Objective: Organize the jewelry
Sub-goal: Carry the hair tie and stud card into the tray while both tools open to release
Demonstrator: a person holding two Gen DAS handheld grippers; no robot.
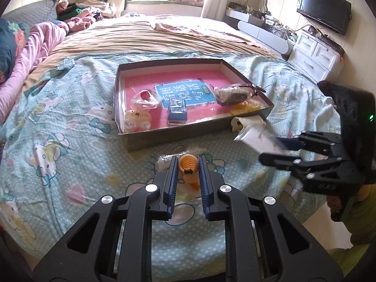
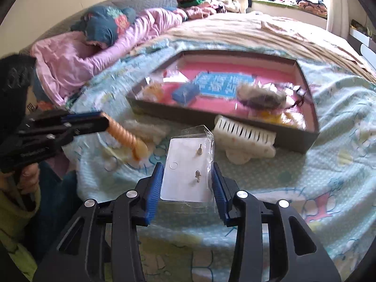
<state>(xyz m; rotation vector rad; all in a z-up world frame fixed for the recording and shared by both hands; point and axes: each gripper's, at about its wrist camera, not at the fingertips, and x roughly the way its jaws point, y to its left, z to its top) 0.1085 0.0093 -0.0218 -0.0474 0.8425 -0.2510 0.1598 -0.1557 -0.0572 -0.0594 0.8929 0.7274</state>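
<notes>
Orange is what jumps out first: a coiled orange plastic spiral hair tie [image 1: 188,165] sits clamped between the blue-padded fingers of the left gripper [image 1: 188,164], low in the centre of the left wrist view, just above the bed's pale blue cartoon-print sheet [image 1: 70,127].

Over at the right edge of that same frame, the right gripper [image 1: 273,149] is squeezed onto a clear plastic bag with a white card of small metal earrings [image 2: 188,164], held up off the bed. In the right wrist view that bag fills the lower middle, pinched on both sides, two little studs showing on the card.

Centre frame in both views is the shallow grey cardboard box with a pink bottom [image 1: 122,94], resting on the sheet. Inside it: a small blue rectangular box [image 1: 177,112] near the middle, a clear bag with something red [image 1: 144,97] to the left, and a bagged dark bundle [image 1: 232,95] on the right.

A white plastic claw hair clip [image 2: 244,141] lies on the sheet right against the box's near wall.
</notes>
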